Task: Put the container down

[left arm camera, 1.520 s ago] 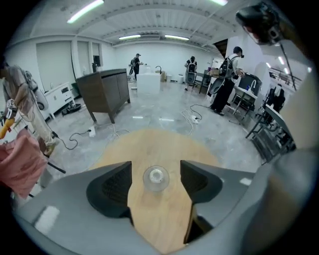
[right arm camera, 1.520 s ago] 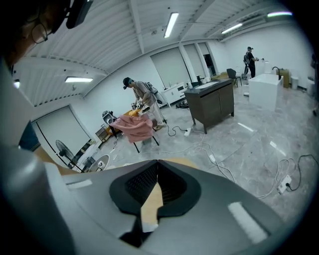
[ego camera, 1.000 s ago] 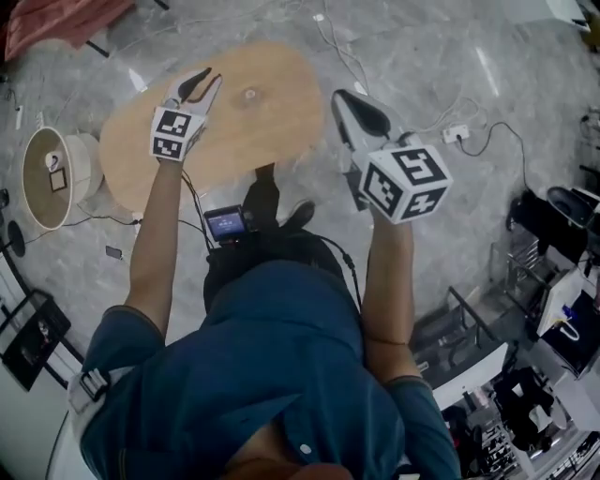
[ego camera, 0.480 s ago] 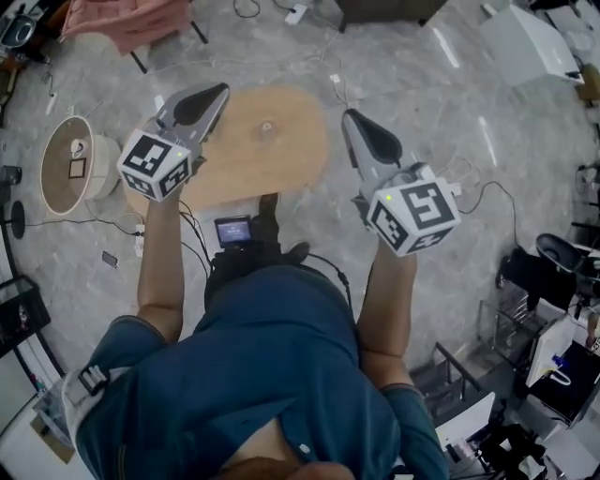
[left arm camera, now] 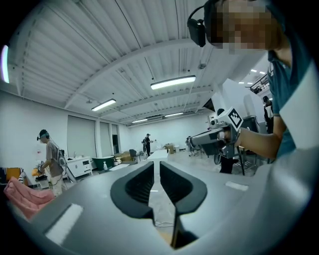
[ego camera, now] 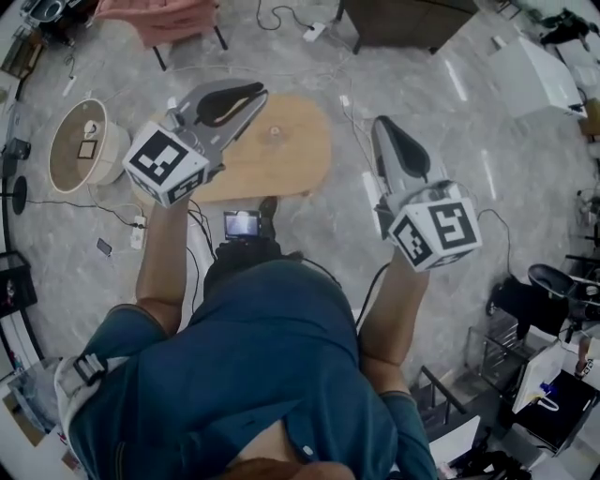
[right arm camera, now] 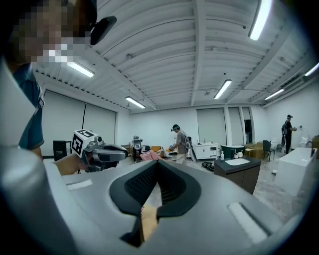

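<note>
Both grippers have risen toward the head camera over the last second, and the whole scene below has slid up the frame with them. Closest is the person's blue shirt point(ego camera: 253, 375), with a small lit screen point(ego camera: 242, 223) at the waist just beyond it. Above the bare forearms, the left gripper point(ego camera: 251, 93) shows against the left end of the oval wooden table point(ego camera: 295, 159). Its jaws are opening, with only a thin slit between the tips and nothing in that slit. The right gripper point(ego camera: 383, 125) hangs off the table's right end, over the grey stone floor point(ego camera: 487, 122). Its own view shows the jaw tips pressed together, with nothing held between them. The two grippers are well apart from each other, each pointing away from the person. The container point(ego camera: 80, 145), a round thing with a tan face and a white wall, sits on the floor just beside the table's left end. It is well clear of both grippers, and whether it stands upright or lies tipped cannot be told. Farther off, a pink cloth point(ego camera: 155, 11) and a dark cabinet point(ego camera: 403, 21) lie along the top edge.
</note>
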Motion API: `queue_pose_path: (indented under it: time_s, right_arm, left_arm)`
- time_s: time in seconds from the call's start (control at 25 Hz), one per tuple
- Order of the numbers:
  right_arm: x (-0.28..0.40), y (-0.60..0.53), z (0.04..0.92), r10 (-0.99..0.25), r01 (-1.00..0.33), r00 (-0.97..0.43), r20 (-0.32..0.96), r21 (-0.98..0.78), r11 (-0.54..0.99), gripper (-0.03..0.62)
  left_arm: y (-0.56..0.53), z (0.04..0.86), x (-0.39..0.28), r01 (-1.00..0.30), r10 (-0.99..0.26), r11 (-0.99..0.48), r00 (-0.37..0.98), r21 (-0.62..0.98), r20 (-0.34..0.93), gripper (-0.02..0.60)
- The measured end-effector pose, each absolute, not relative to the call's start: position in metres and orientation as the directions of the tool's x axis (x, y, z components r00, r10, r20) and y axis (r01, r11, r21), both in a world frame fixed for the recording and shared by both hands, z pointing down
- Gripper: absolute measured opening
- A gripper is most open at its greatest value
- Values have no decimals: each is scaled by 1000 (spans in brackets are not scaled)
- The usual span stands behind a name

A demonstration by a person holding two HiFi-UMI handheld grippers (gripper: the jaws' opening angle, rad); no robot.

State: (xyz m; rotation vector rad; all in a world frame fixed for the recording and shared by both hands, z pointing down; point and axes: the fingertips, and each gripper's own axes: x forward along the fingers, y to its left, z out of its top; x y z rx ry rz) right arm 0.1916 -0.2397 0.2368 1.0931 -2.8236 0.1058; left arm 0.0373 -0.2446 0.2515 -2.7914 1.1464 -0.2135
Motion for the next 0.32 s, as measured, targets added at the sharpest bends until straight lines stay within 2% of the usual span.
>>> queue_pose_path:
  time_s: [0.32]
  right_arm:
    - [215, -224, 232, -683, -692, -719, 131, -36, 721, 6]
  left_arm:
    - [-231, 259, 60, -666, -681, -732, 722, -148, 123, 37]
